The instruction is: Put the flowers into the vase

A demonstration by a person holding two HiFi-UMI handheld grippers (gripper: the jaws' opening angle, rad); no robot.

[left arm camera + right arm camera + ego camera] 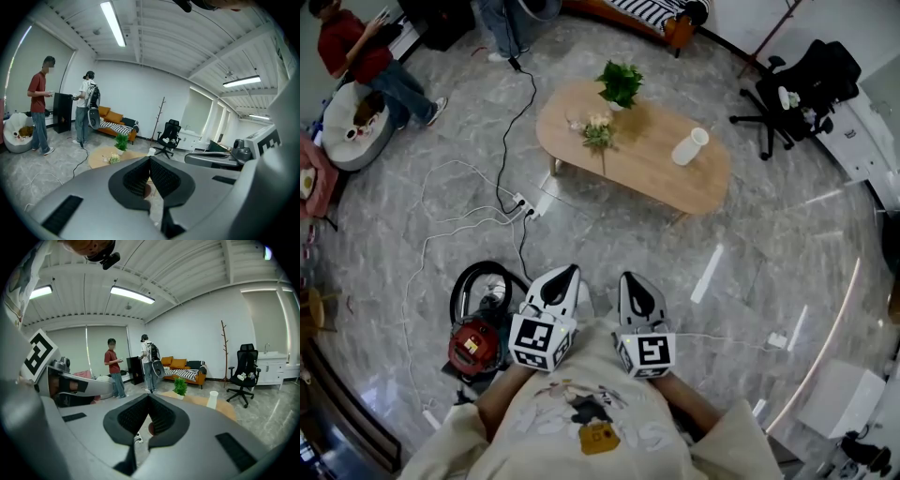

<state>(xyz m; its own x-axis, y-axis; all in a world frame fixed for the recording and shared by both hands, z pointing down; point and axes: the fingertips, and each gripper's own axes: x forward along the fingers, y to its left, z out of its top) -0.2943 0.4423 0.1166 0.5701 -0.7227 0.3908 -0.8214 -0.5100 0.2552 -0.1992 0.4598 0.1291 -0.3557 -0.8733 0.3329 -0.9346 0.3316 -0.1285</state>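
Noted a red vacuum (476,345) on the floor at the left, just beside the left gripper (565,275), and a power strip (525,205) with trailing cables further ahead. Found that gripper closed tight with nothing between its jaws, aimed across bare floor at the table (656,169) and well short of it. Spotted the flowers (598,131) lying on the tabletop toward its left end, blooms just in front of a potted plant (621,84), stems running toward the near edge. Judged them straight ahead, about midway between the two grippers, so equally near to either hand. Found the right gripper (630,278) likewise closed and empty. Saw the vase (689,147) seemingly upright toward the right end, well apart from the flowers, ahead and right of the right gripper. Reckoned on open floor all along the near edge, with an office chair (802,75) only beyond the right end.
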